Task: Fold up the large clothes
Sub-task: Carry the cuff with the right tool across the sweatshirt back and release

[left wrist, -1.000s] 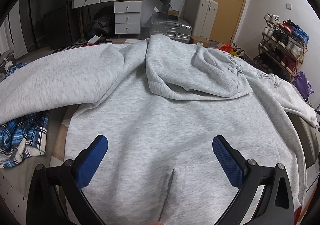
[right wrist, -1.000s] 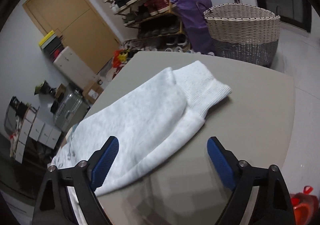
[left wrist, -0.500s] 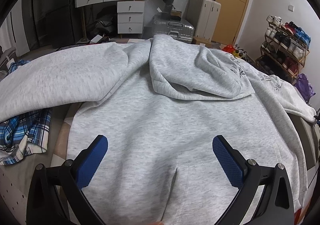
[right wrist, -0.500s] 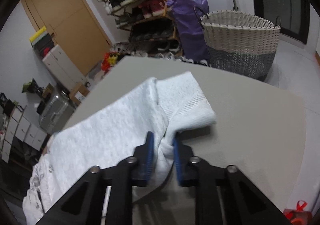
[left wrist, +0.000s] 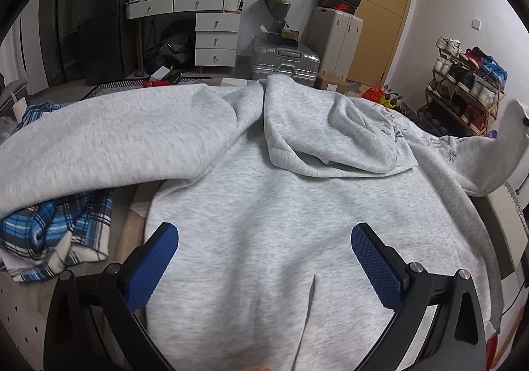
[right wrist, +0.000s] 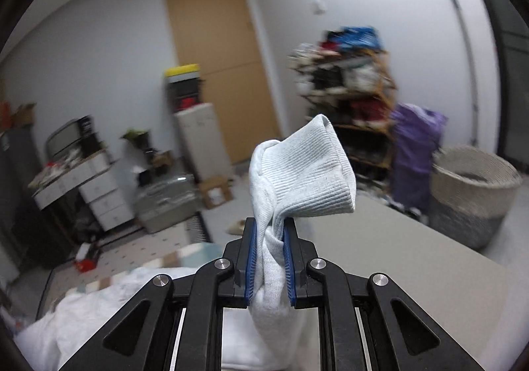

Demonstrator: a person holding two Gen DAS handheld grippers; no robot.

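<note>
Above table (right wrist: 413,258), right hand-held gripper (right wrist: 269,258) clamps hoodie cuff (right wrist: 307,176).

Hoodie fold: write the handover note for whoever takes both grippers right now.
Right gripper: shut on the ribbed sleeve cuff, lifted off the table.
Left gripper: open, empty, hovering over the hoodie near the front pocket.
Hoodie lies spread front up, hood flopped onto the chest, other sleeve draped over a plaid garment.
Done: one cuff gripped and raised.
Left: lay that sleeve across the body, fold the other sleeve, then fold the body.
</note>
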